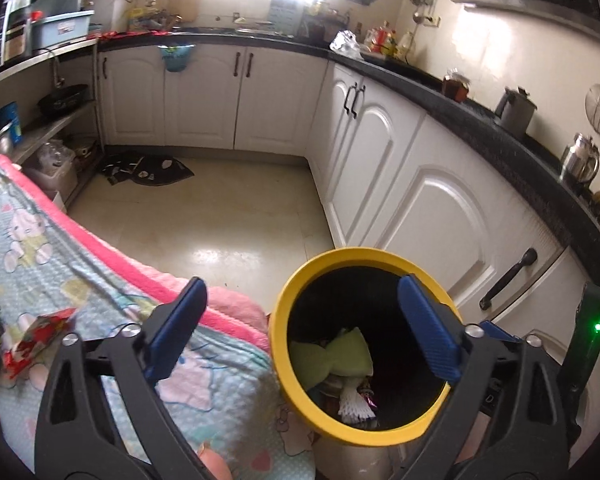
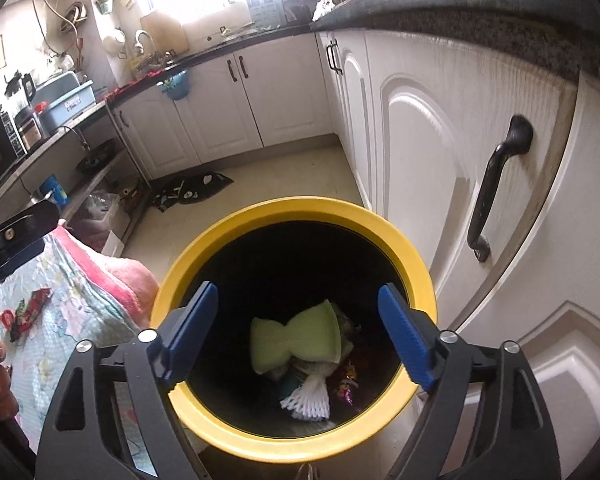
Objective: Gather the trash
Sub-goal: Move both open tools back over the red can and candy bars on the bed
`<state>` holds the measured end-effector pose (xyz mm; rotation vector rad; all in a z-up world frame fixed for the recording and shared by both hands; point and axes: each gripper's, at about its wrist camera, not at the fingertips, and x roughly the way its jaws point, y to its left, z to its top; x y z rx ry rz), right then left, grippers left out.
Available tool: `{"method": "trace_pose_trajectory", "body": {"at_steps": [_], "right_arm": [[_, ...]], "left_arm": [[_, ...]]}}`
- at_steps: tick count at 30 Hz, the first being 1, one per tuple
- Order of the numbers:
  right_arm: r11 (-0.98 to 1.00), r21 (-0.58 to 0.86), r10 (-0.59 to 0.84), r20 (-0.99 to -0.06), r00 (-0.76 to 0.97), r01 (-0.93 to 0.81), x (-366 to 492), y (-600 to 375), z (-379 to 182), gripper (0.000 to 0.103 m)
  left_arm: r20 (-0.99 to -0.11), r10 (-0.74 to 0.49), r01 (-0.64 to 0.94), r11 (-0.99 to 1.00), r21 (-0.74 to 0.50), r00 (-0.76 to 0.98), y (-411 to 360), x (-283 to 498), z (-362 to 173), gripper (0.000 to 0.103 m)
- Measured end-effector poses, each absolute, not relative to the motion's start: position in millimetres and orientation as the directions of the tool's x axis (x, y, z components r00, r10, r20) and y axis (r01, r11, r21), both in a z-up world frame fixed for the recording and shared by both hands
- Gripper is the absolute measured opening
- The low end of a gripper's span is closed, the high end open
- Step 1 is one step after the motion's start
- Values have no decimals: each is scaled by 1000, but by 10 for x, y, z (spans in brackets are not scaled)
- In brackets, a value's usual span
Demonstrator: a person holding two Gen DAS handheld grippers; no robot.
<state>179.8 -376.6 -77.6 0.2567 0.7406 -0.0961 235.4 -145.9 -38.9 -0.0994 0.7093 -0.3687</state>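
Observation:
A yellow-rimmed trash bin [image 1: 300, 284] [image 2: 416, 272] stands on the floor beside a cloth-covered table. Inside lie a green sponge [image 2: 294, 340] [image 1: 340, 354], white foam netting [image 2: 308, 398] [image 1: 354, 400] and wrappers. My right gripper [image 2: 298, 330] is open and empty, directly above the bin's mouth. My left gripper [image 1: 304, 324] is open and empty, over the bin's left rim and the table edge. A red wrapper [image 1: 40, 332] [image 2: 30, 310] lies on the cloth to the left. The left gripper's body shows in the right wrist view [image 2: 12, 236].
The table has a blue cartoon cloth with a pink border [image 1: 112, 256] [image 2: 100, 276]. White cabinets [image 1: 420, 208] [image 2: 420, 120] with black handles stand close to the bin's right. A dark mat [image 1: 148, 168] lies on the tiled floor. A shelf rack [image 1: 40, 120] stands left.

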Motion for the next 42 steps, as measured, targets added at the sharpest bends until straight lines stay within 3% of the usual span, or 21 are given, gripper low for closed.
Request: {"method": "trace_pose_trajectory", "body": {"at_steps": [42], "right_arm": [[976, 204, 180, -537, 824, -81, 1385, -2842, 23, 84]], "left_arm": [[-492, -192, 58, 960, -274, 849, -43, 1389, 194, 92]]}}
